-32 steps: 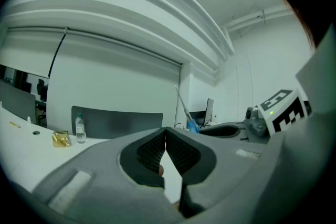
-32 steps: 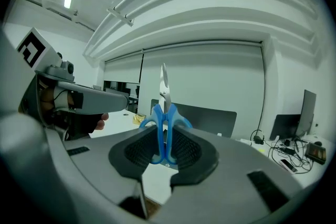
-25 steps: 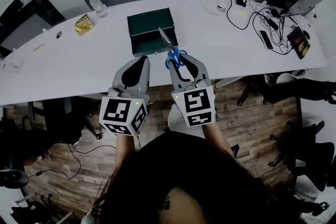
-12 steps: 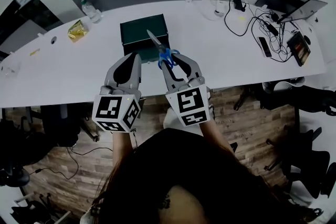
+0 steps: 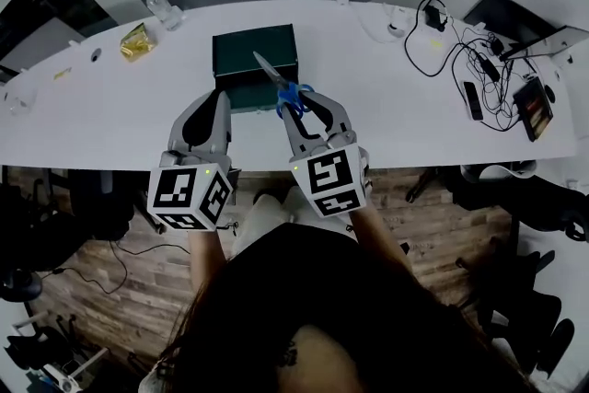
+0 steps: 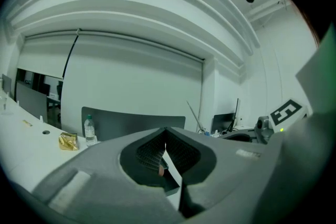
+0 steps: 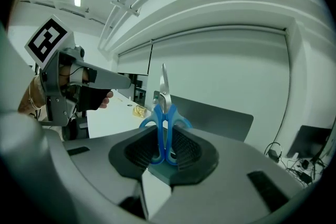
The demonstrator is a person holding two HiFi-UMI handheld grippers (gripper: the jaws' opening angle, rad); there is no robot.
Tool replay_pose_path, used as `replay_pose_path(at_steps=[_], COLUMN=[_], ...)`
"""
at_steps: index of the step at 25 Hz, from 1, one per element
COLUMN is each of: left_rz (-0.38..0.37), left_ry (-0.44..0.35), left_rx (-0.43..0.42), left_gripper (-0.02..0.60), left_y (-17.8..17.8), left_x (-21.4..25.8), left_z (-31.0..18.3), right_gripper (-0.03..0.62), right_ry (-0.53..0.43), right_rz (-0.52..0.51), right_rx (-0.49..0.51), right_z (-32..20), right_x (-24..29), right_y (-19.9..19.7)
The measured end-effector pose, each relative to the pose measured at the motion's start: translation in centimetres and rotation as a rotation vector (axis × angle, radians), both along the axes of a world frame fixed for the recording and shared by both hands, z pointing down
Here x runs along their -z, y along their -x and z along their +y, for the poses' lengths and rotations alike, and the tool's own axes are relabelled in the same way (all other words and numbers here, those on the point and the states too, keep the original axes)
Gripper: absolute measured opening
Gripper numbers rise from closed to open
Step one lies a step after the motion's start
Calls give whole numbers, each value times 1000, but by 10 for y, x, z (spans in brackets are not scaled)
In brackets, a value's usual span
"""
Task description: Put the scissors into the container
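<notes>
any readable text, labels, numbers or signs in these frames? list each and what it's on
No words or numbers can be read anywhere.
The left hand-held gripper and right hand-held gripper: only black-and-white square marker patterns, no letters.
The water bottle: label too small to read.
The yellow packet: print too small to read.
The green container and scissors: no print visible.

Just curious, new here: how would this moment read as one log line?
right claw: grips scissors handles | left claw: shut, empty | container: open
</notes>
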State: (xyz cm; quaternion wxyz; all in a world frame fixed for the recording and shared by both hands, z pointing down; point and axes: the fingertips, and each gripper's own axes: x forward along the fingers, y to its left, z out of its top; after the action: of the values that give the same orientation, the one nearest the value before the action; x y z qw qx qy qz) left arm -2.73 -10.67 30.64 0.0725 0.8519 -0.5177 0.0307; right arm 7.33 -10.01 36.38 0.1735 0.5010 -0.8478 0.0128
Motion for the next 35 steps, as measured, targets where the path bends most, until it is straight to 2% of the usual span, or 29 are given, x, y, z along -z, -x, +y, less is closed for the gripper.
replay_pose_path(at_steps=[5, 12, 25, 35], left_rz=[0, -7, 5, 35], left_ry=[4, 11, 48, 74], left_rx=[38, 37, -44, -67], left_gripper=[12, 12, 12, 12], left_y=[12, 32, 48, 65], left_x=[0, -5, -22, -30], left_z=[-11, -38, -82, -105], right_gripper=[92, 92, 92, 92], right_ry=[12, 31, 63, 99], right_rz=[17, 69, 222, 314], right_rx=[36, 75, 134, 181], right_z=[-13, -36, -75, -98], right_x=[-7, -20, -50, -75], right_y=[8, 27, 56, 68])
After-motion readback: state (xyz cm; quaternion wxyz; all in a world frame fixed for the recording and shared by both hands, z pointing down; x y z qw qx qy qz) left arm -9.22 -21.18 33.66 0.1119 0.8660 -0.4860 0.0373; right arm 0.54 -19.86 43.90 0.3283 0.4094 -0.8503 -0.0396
